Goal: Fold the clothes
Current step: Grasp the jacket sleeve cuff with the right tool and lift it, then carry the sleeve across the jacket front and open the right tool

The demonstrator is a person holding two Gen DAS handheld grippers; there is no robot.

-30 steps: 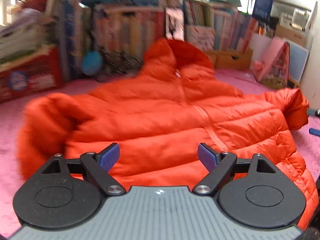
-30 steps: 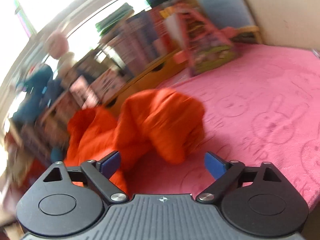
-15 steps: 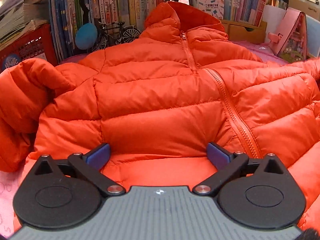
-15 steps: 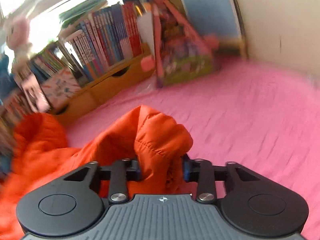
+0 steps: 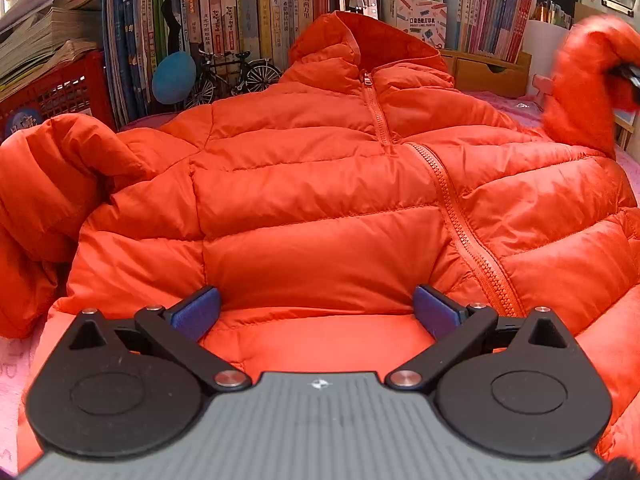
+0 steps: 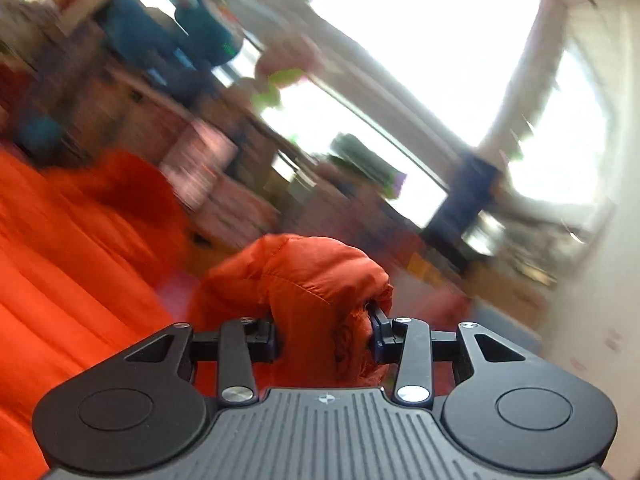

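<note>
Fingers of the left gripper (image 5: pixel 316 312) stand fully apart, blue pads (image 5: pixel 196 312) on either side of a puffed lower panel of the orange down jacket (image 5: pixel 320 200); the pads sit against or just above the fabric near the hem without clamping it. Left wrist view: the jacket lies front-up on a pink textured cover (image 5: pixel 12 364), zipper (image 5: pixel 452 208) closed and running from the collar down toward the right. The hood (image 5: pixel 360 48) points away from the camera toward a row of upright books (image 5: pixel 248 20). One sleeve (image 5: pixel 48 176) is bunched at the left edge. The other sleeve (image 5: pixel 588 92) is raised off the cover at the upper right, blurred, with a dark gripper part showing at its end. Behind the jacket stand a model bicycle (image 5: pixel 236 76), a blue ball (image 5: pixel 174 76), a red crate (image 5: pixel 52 96) under stacked papers, and a wooden drawer unit (image 5: pixel 488 72).

Right wrist view: the right gripper (image 6: pixel 326 336) has its fingers clamped on the bunched cuff end of the raised sleeve (image 6: pixel 312 292); fabric fills the gap between the pads, and the jaws have just eased slightly wider while keeping hold. The jacket body (image 6: pixel 72 264) fills the lower left. The background is heavily blurred; bright windows (image 6: pixel 440 40) are all that can be made out.
</note>
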